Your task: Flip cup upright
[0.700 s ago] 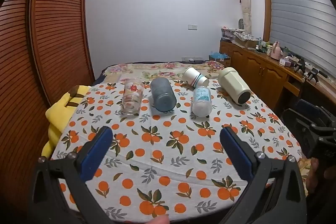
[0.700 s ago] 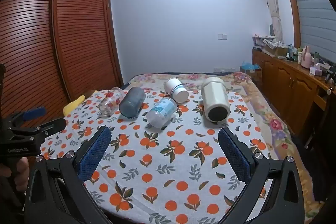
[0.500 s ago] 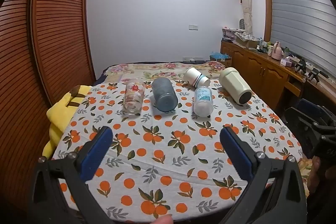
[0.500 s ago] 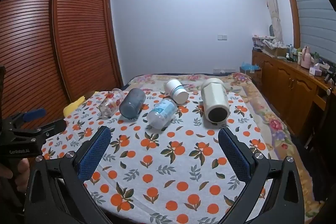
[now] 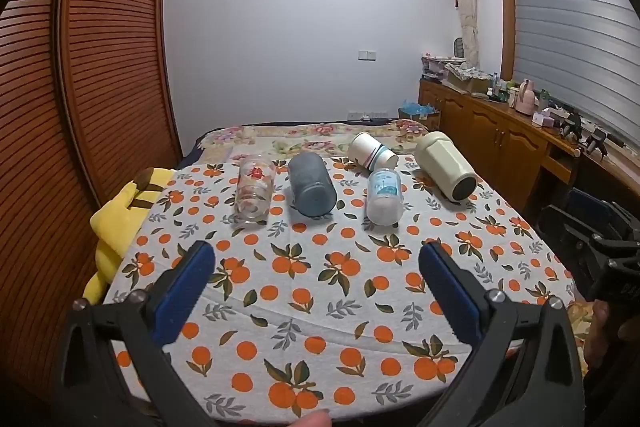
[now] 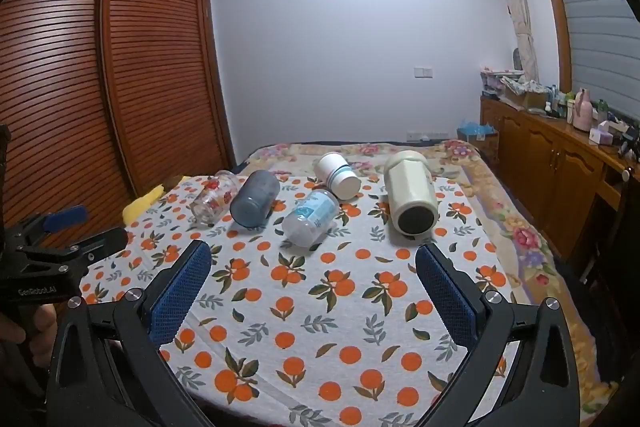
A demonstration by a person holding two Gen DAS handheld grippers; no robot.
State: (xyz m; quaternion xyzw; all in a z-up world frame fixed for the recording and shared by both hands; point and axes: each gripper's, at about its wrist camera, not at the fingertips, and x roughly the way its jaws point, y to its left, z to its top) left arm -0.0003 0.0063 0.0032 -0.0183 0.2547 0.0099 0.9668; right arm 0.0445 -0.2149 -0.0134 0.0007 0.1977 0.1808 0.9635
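My left gripper (image 5: 316, 267) and my right gripper (image 6: 312, 267) both hang over the near part of the surface (image 5: 320, 311), each with its blue fingers (image 5: 188, 287) spread wide and nothing between them. Since half a second ago the row of cups sits a little lower and nearer in both wrist views, so I have eased forward slightly. Nothing on the orange-print cloth has been touched, and I judge the task is at its opening approach.

Five vessels lie on their sides near the far edge. From left to right in the left view they are the clear glass (image 5: 255, 191) with a red print, the grey cup (image 5: 312, 183), the small clear bottle (image 5: 385, 197), the white cup (image 5: 371, 155) with stripes behind it, and the big cream tumbler (image 5: 445, 165). The white cup lies just behind the bottle; I cannot tell if they touch. The others lie apart.

Which cup I am meant to right is not settled by what I see. The tumbler (image 6: 412, 194) lies most nearly ahead of my right fingers (image 6: 444, 291), so that is my guess.

The far ends of the cups are hidden, so I cannot tell which end is the mouth on the grey cup or the tumbler. The near edge of the surface is cut off behind my fingers.
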